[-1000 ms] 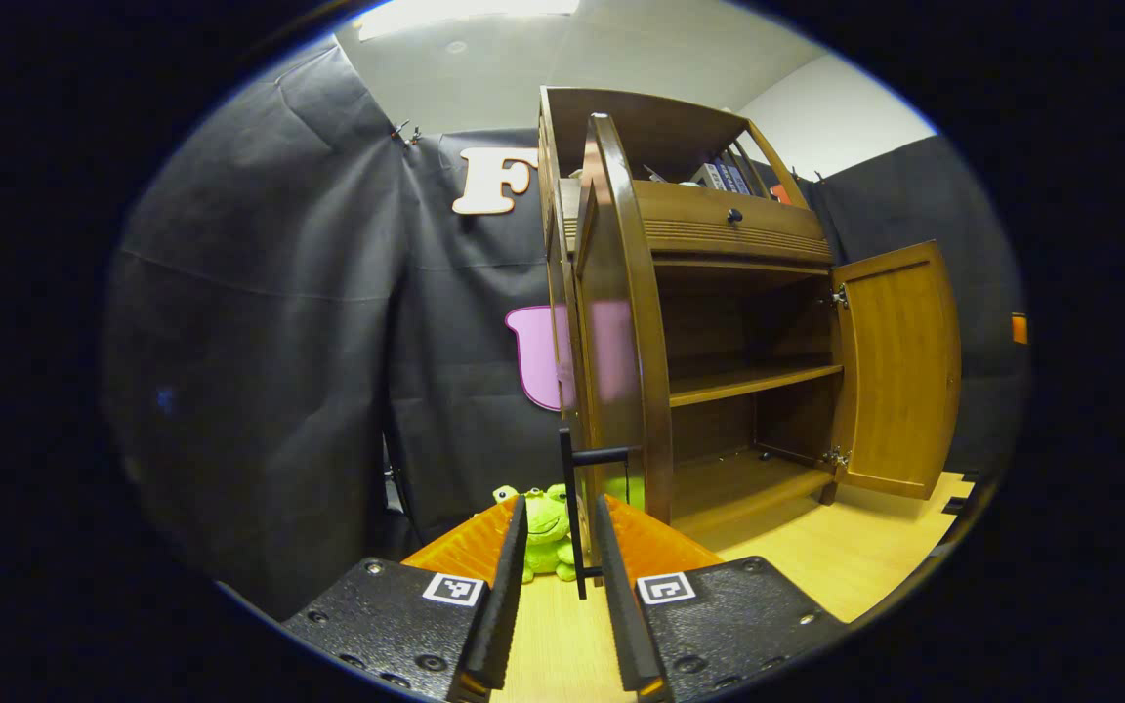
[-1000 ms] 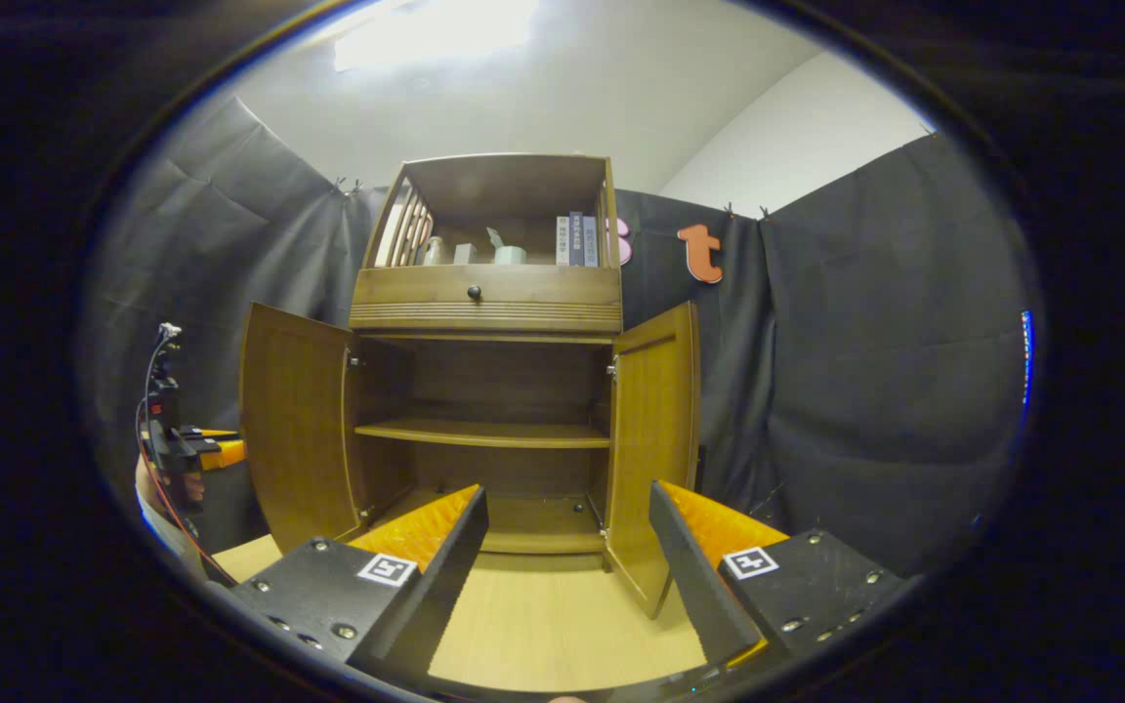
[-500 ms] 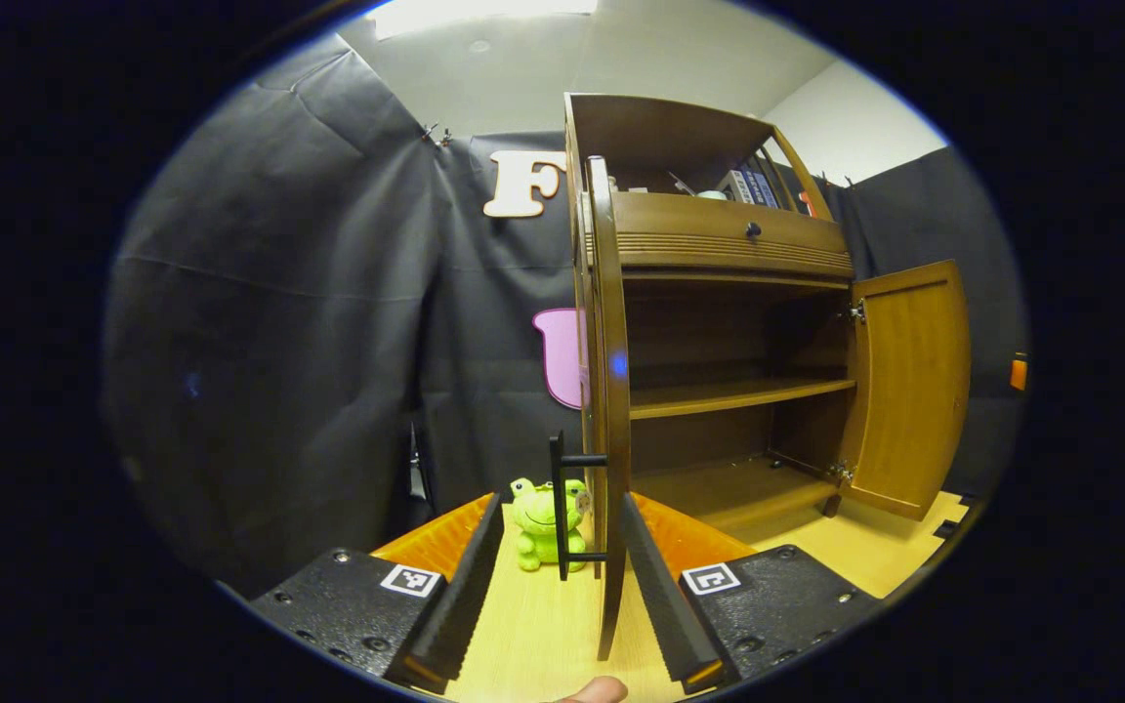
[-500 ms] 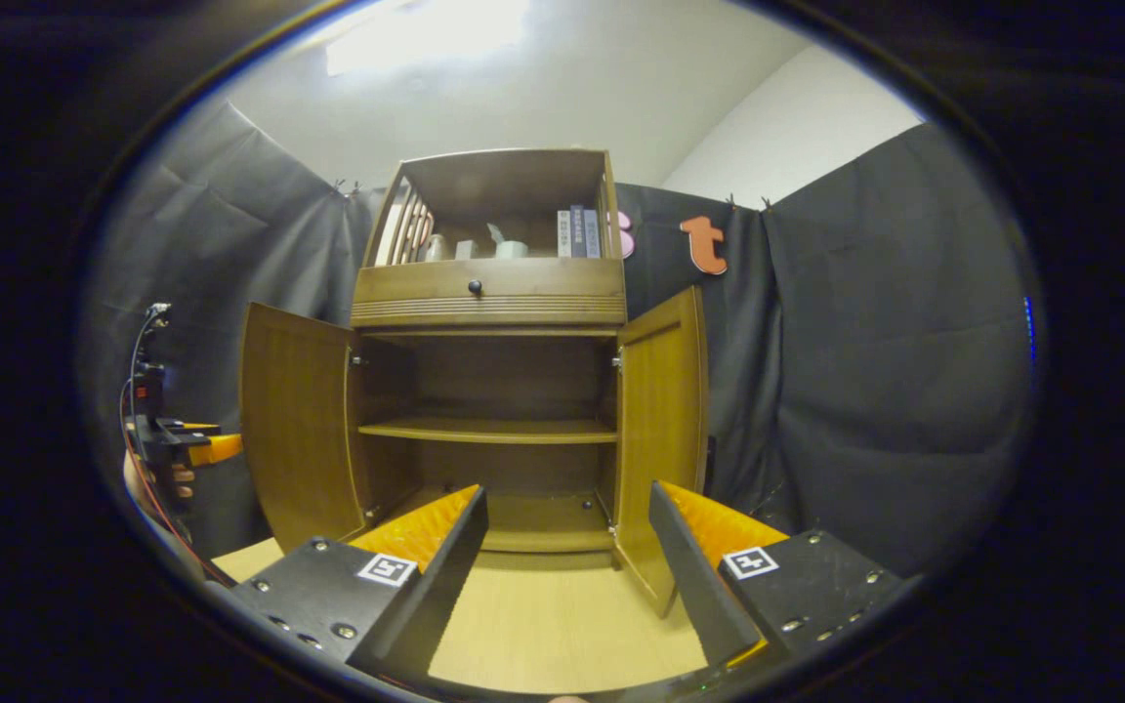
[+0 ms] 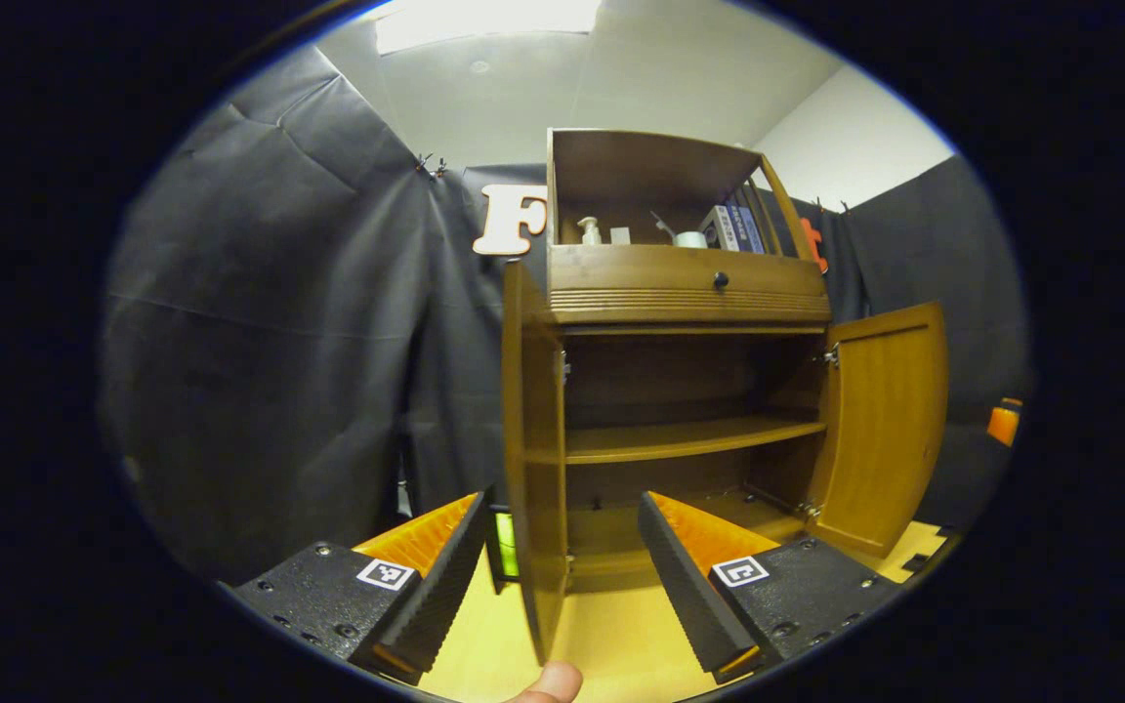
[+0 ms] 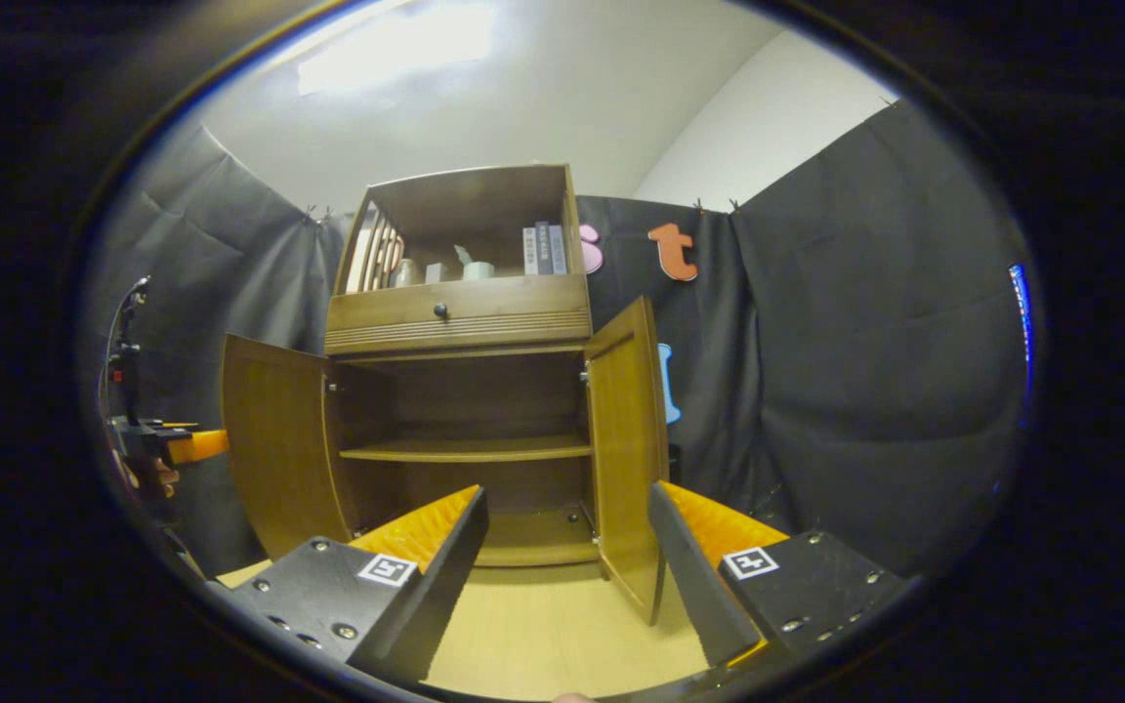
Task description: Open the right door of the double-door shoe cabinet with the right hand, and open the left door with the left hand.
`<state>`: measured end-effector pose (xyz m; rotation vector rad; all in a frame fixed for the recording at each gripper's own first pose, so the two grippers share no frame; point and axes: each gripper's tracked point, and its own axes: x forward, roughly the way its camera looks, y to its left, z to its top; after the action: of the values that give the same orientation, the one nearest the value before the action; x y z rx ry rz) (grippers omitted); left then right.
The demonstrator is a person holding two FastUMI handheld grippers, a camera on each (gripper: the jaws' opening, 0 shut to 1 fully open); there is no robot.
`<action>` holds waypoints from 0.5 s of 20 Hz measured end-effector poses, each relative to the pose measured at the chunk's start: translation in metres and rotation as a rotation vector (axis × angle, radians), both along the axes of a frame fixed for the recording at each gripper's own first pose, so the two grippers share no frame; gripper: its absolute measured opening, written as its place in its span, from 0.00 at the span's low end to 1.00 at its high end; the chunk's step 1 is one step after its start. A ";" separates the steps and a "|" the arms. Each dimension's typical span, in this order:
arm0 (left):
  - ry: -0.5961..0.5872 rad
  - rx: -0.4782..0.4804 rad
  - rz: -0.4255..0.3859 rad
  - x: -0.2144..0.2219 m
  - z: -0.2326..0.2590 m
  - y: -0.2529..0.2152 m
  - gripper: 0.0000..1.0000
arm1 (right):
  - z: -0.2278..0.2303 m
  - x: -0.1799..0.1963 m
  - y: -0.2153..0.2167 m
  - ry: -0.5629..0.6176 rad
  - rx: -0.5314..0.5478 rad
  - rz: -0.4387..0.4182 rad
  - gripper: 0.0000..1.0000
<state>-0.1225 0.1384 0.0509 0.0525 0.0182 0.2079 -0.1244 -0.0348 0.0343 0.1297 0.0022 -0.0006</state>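
Up on the top shelf (image 5: pixel 655 156) there's a small pump bottle (image 5: pixel 586 230) at the left, a pale little block (image 5: pixel 620 235) beside it, then a white cup (image 5: pixel 690 238) with something thin sticking out, and books (image 5: pixel 733 227) standing at the right end. A sliver of bright green toy (image 5: pixel 505 544) down low, mostly hidden. Light wooden tabletop (image 6: pixel 538 625) runs across the foreground, black cloth wall (image 6: pixel 855 361) hangs behind and to the sides, and a lit ceiling panel (image 5: pixel 484 12) glows overhead
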 end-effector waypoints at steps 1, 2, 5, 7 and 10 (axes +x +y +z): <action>-0.009 -0.018 -0.016 0.003 0.003 -0.013 0.95 | 0.000 0.001 -0.005 -0.004 0.005 -0.006 0.98; -0.017 -0.031 -0.033 0.006 0.006 -0.025 0.95 | 0.000 0.002 -0.009 -0.008 0.012 -0.014 0.93; -0.055 -0.043 -0.086 0.019 0.019 -0.066 0.93 | -0.003 0.010 -0.016 -0.012 0.018 -0.021 0.94; -0.073 -0.056 -0.135 0.029 0.021 -0.096 0.92 | -0.007 0.017 -0.022 -0.010 0.013 -0.030 0.94; -0.104 -0.076 -0.208 0.043 0.019 -0.136 0.92 | -0.010 0.028 -0.025 -0.026 0.022 -0.041 0.93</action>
<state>-0.0791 0.0019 0.0698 -0.0321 -0.0826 0.0013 -0.0960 -0.0601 0.0244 0.1516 -0.0267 -0.0397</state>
